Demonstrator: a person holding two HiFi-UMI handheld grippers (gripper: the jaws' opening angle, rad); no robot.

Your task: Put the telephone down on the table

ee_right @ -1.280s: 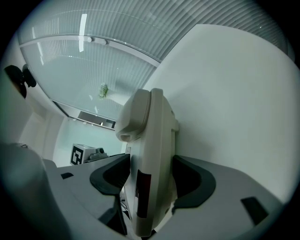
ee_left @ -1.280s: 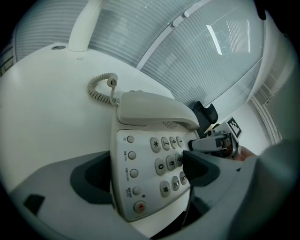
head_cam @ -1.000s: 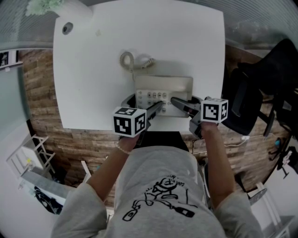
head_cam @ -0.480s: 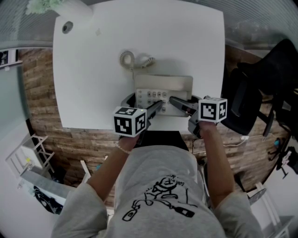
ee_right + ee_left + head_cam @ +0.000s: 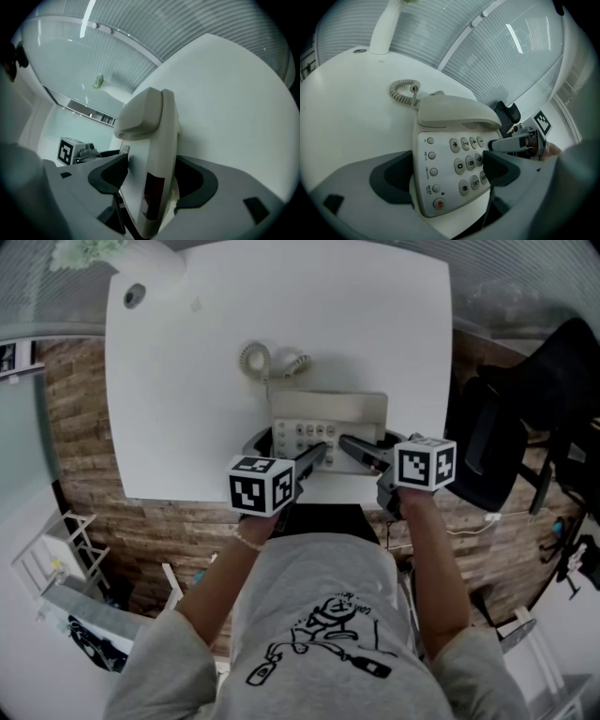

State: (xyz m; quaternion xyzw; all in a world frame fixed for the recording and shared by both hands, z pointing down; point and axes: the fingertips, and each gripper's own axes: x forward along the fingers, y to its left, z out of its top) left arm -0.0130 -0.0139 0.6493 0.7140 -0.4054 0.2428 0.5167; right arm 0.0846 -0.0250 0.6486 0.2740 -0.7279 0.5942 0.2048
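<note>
Treat the telephone (image 5: 328,427) as likely light, rigid, slick plastic, lying on the table (image 5: 187,381) near its front edge. Grasp the base's 2 sides, never the coiled cord (image 5: 255,360). Note left gripper (image 5: 447,168) clamped on its keypad corner, right gripper (image 5: 150,176) with jaws just opening around its side, pads clear.

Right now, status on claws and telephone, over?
Left claw astride telephone, grip unclear. Right claw has just been opening, telephone edge loose between its jaws. Telephone looks down on white table, near front edge. Nothing in the way.
</note>
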